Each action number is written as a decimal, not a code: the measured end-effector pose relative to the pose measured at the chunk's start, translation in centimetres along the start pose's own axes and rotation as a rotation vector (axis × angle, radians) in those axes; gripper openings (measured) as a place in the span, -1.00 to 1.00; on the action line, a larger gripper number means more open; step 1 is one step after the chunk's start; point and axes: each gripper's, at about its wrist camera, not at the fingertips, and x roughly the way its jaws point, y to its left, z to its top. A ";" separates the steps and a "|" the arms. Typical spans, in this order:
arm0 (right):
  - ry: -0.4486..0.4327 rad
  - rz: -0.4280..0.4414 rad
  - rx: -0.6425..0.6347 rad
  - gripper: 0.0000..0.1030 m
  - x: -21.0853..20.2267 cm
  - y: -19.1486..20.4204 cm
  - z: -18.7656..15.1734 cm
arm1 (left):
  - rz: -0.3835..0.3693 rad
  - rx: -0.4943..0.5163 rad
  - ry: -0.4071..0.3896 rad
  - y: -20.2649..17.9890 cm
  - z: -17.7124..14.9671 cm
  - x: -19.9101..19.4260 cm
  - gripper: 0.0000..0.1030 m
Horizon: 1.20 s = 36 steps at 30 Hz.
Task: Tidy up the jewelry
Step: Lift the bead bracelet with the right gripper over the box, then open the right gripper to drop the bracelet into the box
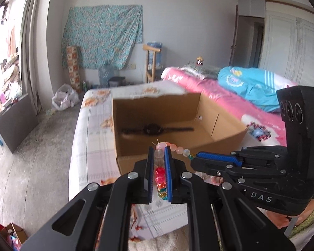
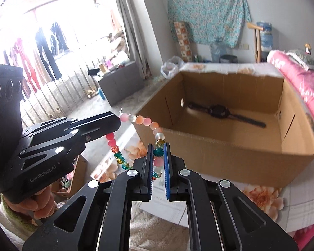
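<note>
A beaded bracelet (image 1: 159, 172) of pink, clear, red and teal beads hangs stretched between both grippers, just in front of an open cardboard box (image 1: 219, 144). My left gripper (image 1: 159, 148) is shut on one side of the bracelet. My right gripper (image 2: 158, 146) is shut on the other side of the bracelet (image 2: 145, 121). Each wrist view shows the other gripper: the right gripper (image 1: 196, 156) enters from the right, the left gripper (image 2: 118, 118) from the left. A dark wristwatch (image 1: 152, 130) lies flat on the box floor (image 2: 219, 111).
The box (image 2: 230, 150) stands on a bed with a floral sheet (image 1: 90, 146). A pink quilt (image 1: 215, 96) and a blue quilt (image 1: 253, 83) lie to its right. A person's hand (image 2: 41, 204) grips the left tool. Grey floor (image 1: 31, 156) lies to the left.
</note>
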 end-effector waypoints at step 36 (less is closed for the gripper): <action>0.495 0.091 0.144 -0.85 17.6 -9.9 7.3 | 0.025 0.069 0.259 2.4 4.2 16.0 -0.82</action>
